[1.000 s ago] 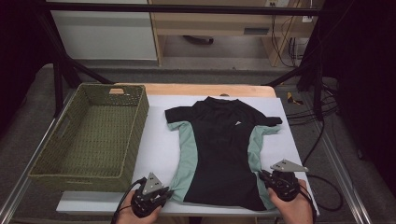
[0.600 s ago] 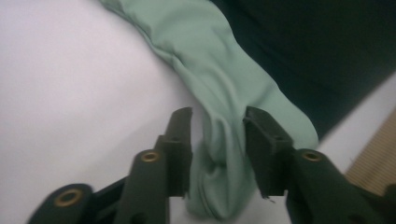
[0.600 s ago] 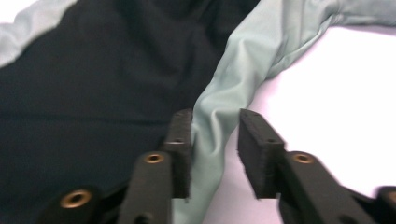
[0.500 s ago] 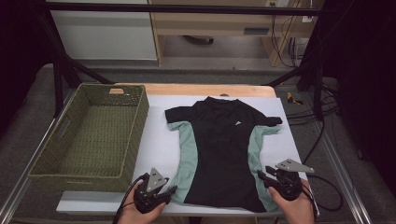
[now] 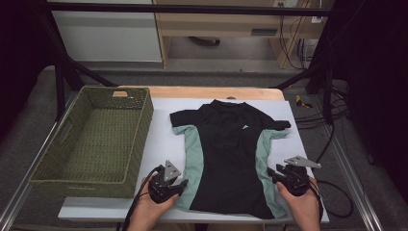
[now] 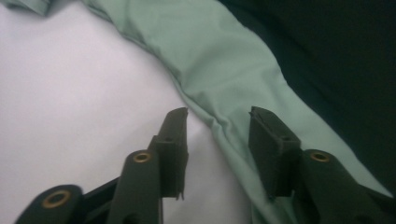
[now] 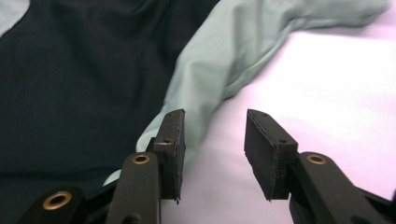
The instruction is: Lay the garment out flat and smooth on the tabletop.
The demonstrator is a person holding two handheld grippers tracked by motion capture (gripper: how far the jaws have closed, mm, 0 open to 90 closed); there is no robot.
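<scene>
A black short-sleeved shirt with mint-green side panels (image 5: 230, 156) lies flat, collar away from the person, on the white-covered desk (image 5: 163, 144) beside an empty green woven basket (image 5: 94, 139). The left claw (image 5: 182, 185) and right claw (image 5: 272, 173) have just been opening; now part-open, they grip nothing. Each flanks 1 lower side edge, apparently ready to pinch it for folding.

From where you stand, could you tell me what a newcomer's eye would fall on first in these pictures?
First, the black shirt with mint-green side panels, spread flat on the white table. Next, the empty green woven basket at its left. Then the left gripper and right gripper, jaws open, one at each lower edge of the shirt.
</scene>
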